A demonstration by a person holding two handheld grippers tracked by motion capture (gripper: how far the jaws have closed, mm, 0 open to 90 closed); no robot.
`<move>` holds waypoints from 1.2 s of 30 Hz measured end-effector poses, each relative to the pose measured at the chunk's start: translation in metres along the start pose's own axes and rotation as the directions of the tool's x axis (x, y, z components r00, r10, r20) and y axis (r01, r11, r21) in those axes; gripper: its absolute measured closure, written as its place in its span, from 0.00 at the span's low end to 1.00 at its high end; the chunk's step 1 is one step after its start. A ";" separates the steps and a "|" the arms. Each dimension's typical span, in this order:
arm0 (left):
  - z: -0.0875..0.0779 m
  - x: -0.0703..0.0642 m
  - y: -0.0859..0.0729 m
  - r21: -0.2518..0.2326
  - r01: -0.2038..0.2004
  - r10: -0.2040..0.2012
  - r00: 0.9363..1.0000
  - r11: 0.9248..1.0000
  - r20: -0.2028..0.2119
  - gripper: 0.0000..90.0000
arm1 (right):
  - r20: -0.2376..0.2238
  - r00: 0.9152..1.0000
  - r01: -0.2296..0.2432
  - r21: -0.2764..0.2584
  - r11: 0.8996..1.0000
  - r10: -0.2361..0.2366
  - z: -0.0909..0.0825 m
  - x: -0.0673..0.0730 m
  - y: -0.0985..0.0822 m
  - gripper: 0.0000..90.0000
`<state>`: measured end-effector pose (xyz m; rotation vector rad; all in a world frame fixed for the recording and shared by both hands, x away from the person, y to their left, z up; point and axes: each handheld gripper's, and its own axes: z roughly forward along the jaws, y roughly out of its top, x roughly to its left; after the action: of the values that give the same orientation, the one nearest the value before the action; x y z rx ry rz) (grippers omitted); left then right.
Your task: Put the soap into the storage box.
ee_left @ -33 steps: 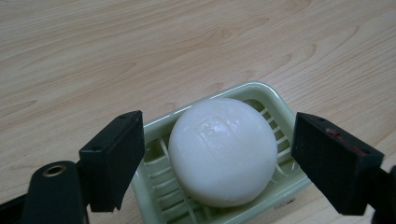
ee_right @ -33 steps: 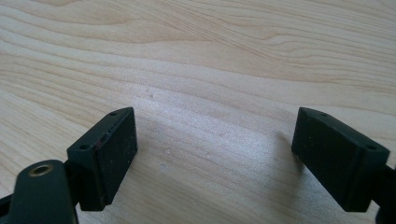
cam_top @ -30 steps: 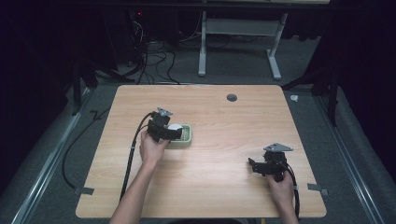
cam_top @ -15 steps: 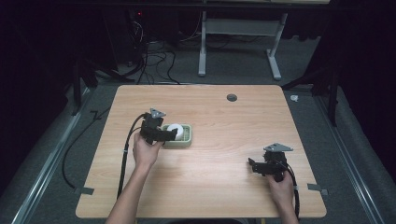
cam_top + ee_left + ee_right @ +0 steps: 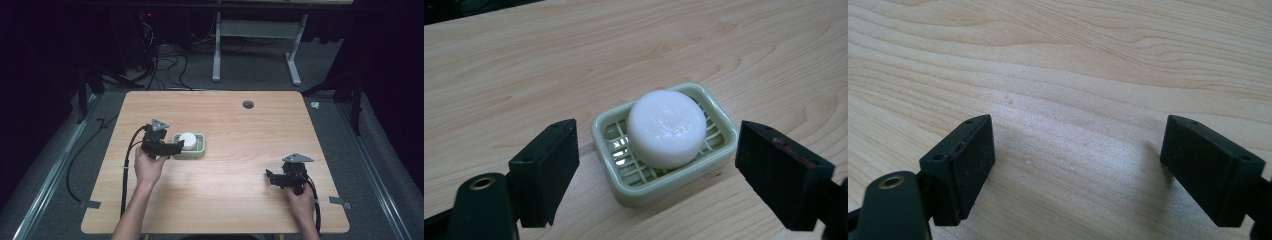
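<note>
One round white soap bar (image 5: pixel 667 128) in one pale green slotted plastic dish (image 5: pixel 719 152), left of centre on the light wood-grain surface (image 5: pixel 240 130). Left claw (image 5: pixel 178 146) spread wide, flanking the dish; right claw (image 5: pixel 268 176) likewise spread, lower right, over bare wood.

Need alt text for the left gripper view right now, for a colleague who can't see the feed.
A round white soap bar lies in a pale green slatted soap dish on a light wooden table. The left gripper is open, its two black jaws standing wide apart on either side of the dish's near end, touching neither dish nor soap.
</note>
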<state>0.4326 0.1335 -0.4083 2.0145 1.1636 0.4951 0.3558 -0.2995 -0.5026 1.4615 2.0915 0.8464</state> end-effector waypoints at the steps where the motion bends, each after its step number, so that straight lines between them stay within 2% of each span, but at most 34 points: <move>1: -0.002 0.000 -0.001 0.000 -0.005 0.005 1.000 1.000 -0.002 0.20 | 0.000 1.000 0.000 0.000 1.000 0.000 0.000 0.000 0.000 0.17; 4: -0.007 0.000 -0.003 -0.004 -0.014 0.014 1.000 1.000 -0.013 0.20 | 0.000 1.000 0.000 0.000 1.000 0.000 0.000 0.000 0.000 0.17; 10: -0.018 0.000 -0.005 -0.014 -0.015 0.015 1.000 1.000 -0.005 0.20 | 0.000 1.000 0.001 0.000 1.000 -0.001 0.000 0.000 0.000 0.17; 22: -0.038 -0.001 -0.009 -0.050 -0.001 0.001 1.000 0.999 -0.001 0.20 | 0.000 1.000 0.000 0.000 1.000 0.000 0.000 0.000 0.000 0.17; 36: -0.053 0.001 -0.022 -0.064 0.022 -0.022 1.000 0.998 0.003 0.20 | -0.001 1.000 0.000 0.000 1.000 0.000 0.000 0.000 0.000 0.17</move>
<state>0.3868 0.1628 -0.3911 1.9450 1.1530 0.5122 0.3556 -0.2996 -0.5026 1.4608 2.0920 0.8471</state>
